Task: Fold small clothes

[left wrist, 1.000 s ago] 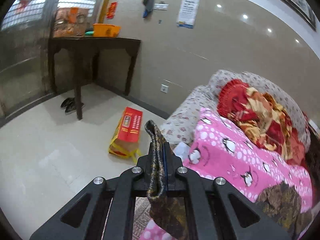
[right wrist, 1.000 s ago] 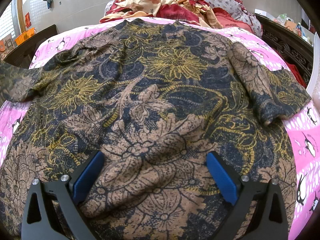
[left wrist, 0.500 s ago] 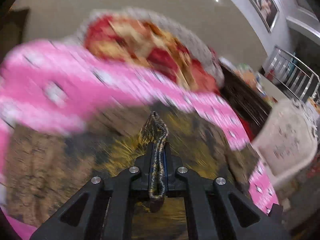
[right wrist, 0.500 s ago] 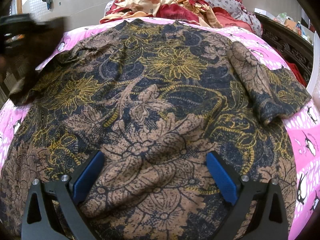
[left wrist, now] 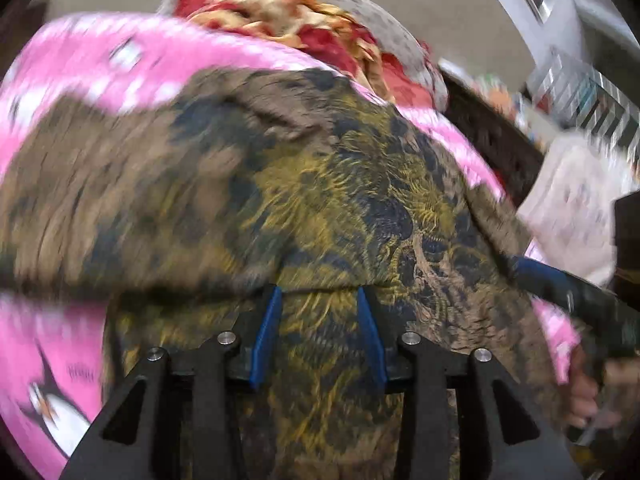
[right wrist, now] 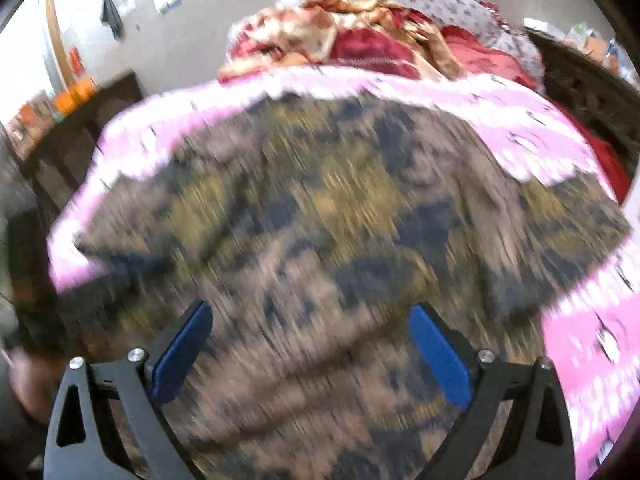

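Brown floral knit top (left wrist: 340, 200) lies across the pink penguin-print bedspread (left wrist: 80, 64). Left gripper (left wrist: 318, 300), narrow, is opening over fabric; let the folded sleeve settle flat. Right gripper (right wrist: 310, 336), wide, closing slightly, grips nothing.

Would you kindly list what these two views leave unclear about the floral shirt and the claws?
- Left wrist view: the floral shirt's left part is smeared by motion blur, so the folded sleeve's edge is unclear.
- Left wrist view: the left claw is opening; whether fabric touches its pads is unclear.
- Right wrist view: blur hides every crease; the right claw is closing, cloth contact unclear.
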